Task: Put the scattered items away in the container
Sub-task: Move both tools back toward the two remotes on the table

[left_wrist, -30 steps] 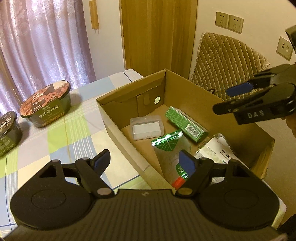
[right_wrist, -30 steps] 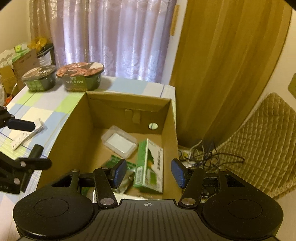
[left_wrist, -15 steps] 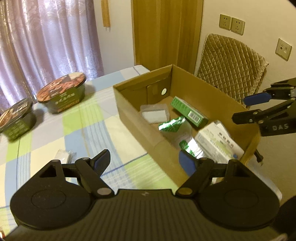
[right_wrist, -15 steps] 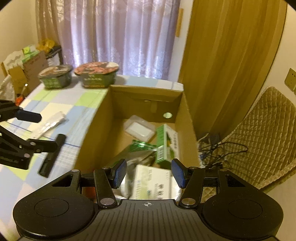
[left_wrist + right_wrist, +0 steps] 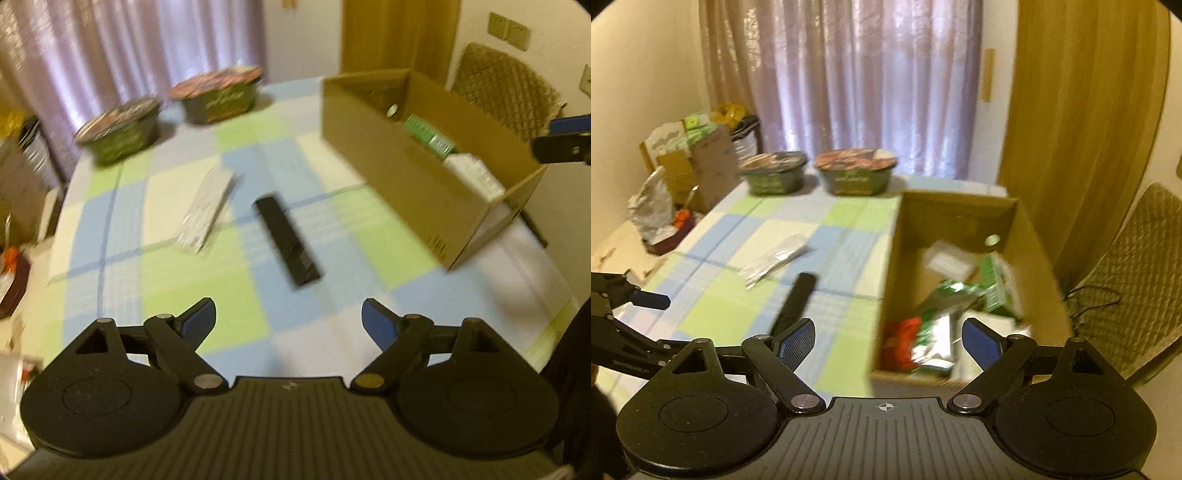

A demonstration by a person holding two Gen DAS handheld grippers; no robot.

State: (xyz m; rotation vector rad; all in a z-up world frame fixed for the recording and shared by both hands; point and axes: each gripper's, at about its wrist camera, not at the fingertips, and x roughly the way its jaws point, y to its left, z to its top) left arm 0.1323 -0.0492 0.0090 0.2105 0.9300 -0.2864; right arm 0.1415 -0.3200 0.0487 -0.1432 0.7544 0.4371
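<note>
Since the view of half a second ago, in which the box filled the left wrist frame, the following is noted:

Left tongs: spread wide, nothing held; now swung away from the box and held above the checked cloth of the bench.
Right tongs: spread wide, empty; held over the near left corner of the box, further back than before.
Cardboard box: set on the bench's right side, open-topped; a green carton, a clear plastic case and green foil packets are seen inside, unmoved.
Black bar: flat on the cloth, left of the box, apart from it.
White packet: flat on the cloth, just left of the black bar.
Noodle bowls: two, at the far edge by the curtain.
</note>
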